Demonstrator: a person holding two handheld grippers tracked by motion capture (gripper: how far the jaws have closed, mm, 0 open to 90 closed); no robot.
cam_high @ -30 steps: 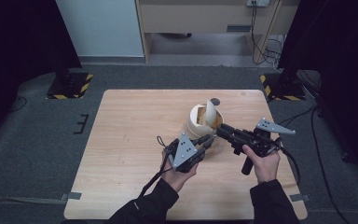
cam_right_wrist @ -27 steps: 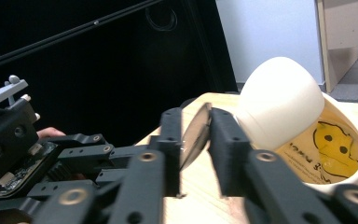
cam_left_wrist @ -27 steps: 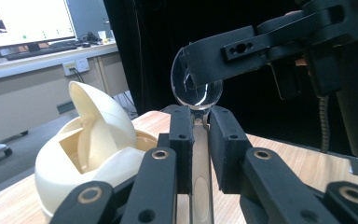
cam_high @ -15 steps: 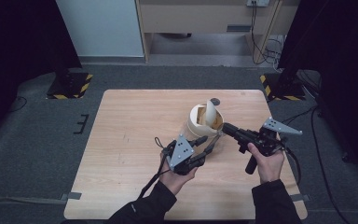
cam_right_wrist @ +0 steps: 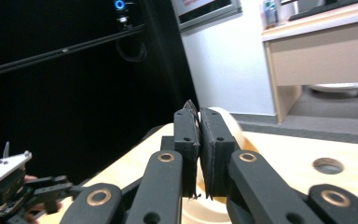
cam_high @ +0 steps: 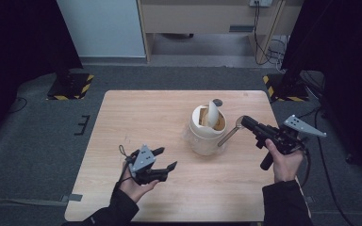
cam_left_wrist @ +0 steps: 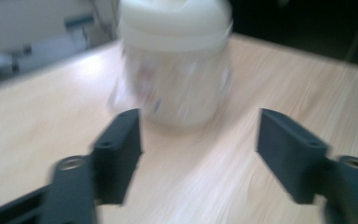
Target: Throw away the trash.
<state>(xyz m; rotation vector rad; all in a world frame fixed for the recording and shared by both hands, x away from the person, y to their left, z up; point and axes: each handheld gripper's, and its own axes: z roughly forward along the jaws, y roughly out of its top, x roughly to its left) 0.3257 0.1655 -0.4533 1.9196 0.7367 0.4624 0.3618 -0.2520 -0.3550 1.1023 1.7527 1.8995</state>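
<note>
Left gripper (cam_high: 162, 159) gapes wide near the jar (cam_high: 206, 133); right gripper (cam_high: 245, 122) pinches a spoon (cam_high: 229, 133).

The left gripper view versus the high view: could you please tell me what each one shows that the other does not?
Left gripper view: the jar from the side, close up and blurred, with its pale cap above a clear wall. High view: the raised flip lid and the right gripper shut on a spoon. Shared: the jar, the wooden table, the open left gripper.
</note>
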